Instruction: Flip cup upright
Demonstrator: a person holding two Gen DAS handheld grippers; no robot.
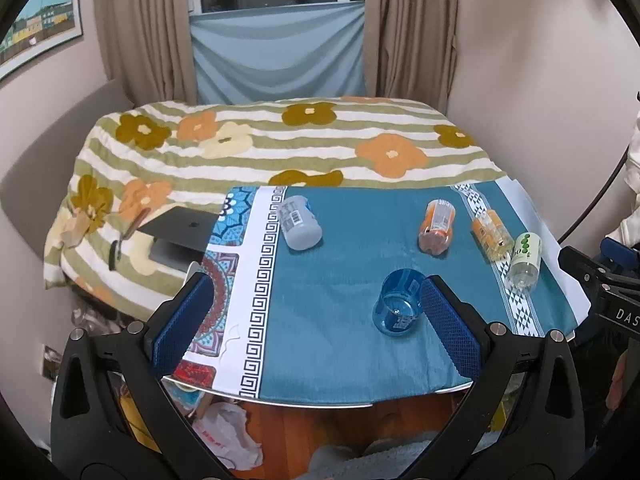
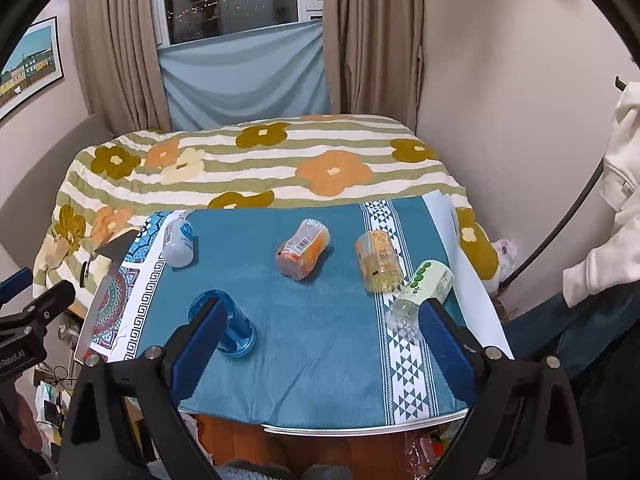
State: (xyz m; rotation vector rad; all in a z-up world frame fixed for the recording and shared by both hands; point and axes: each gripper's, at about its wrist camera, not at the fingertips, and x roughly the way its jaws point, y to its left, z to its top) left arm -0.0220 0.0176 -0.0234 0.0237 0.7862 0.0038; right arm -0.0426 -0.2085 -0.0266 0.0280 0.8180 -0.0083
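Note:
A clear blue cup (image 1: pixel 398 304) lies on its side on the teal tablecloth (image 1: pixel 340 340), its open mouth toward me in the left wrist view. It also shows in the right wrist view (image 2: pixel 234 328), partly behind my right gripper's left finger. My left gripper (image 1: pixel 316 320) is open and empty; its right finger (image 1: pixel 448 320) sits just right of the cup. My right gripper (image 2: pixel 320 344) is open and empty above the table's near edge.
Several containers lie on their sides on the cloth: a white bottle (image 2: pixel 179 242), an orange jar (image 2: pixel 304 254), a yellow-orange jar (image 2: pixel 378 260), a green-labelled bottle (image 2: pixel 422 292). A flowered bed (image 2: pixel 260 160) and a laptop (image 1: pixel 180 232) lie behind the table.

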